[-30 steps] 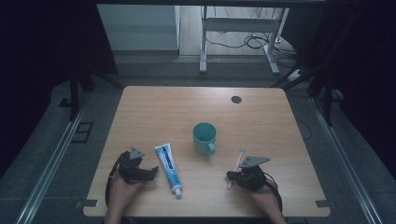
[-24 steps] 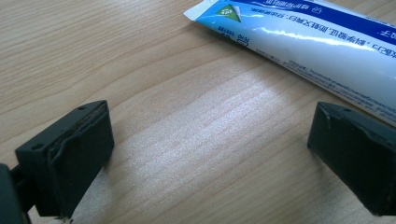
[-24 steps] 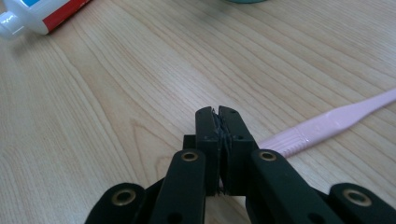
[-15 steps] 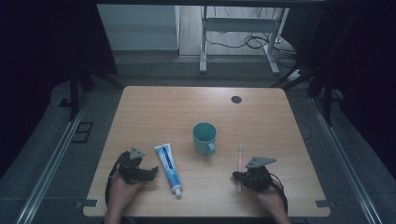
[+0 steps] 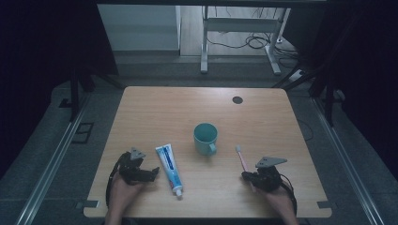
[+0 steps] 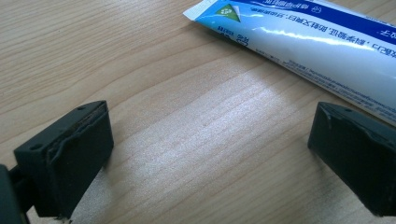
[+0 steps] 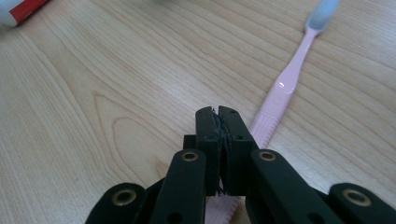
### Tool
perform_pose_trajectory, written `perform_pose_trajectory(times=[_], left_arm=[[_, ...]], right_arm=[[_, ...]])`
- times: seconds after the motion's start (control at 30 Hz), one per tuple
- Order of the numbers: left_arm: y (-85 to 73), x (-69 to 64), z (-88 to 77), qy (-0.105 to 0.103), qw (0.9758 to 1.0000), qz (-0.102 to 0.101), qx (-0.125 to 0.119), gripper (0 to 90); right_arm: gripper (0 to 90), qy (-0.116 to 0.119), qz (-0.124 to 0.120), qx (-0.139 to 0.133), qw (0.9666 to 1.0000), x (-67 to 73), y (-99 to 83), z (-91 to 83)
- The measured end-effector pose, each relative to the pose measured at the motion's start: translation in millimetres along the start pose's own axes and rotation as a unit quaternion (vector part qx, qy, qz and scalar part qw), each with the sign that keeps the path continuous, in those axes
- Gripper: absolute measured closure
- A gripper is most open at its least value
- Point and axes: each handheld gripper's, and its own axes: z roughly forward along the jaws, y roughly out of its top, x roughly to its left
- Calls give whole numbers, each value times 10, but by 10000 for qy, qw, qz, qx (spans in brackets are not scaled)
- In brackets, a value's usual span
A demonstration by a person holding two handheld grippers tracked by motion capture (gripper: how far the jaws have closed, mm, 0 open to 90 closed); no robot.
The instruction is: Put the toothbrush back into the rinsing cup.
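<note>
On the counter (image 5: 141,108), near its front edge, the pink toothbrush (image 5: 242,159) lies flat to the right of the teal mug (image 5: 205,138), its handle end running under my right gripper (image 7: 218,116), whose fingers are clenched on nothing. My left gripper (image 5: 152,172) rests with fingers spread, just beside the toothpaste tube (image 6: 317,51). I judge the brush light, stiff and slick, so I would take it at the ribbed handle; the tube is soft, best pinched mid-body.
</note>
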Motion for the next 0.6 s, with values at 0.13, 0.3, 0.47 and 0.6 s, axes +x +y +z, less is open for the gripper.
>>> perform_pose_trajectory(times=[0.13,0.3,0.47,0.6], left_arm=[[0,0,0,0,10000,1,1,2],[0,0,0,-1,10000,1,0,2],[0,-2,1,0,10000,-11,-10,2],[0,-1,1,1,10000,-10,-10,2]], right_arm=[[871,-51,70,-29,10000,-51,-15,-37],[871,-154,179,-74,9997,-163,-48,-102],[872,-262,361,-118,9989,-286,-92,-171],[871,-256,362,-154,9989,-295,-90,-195]])
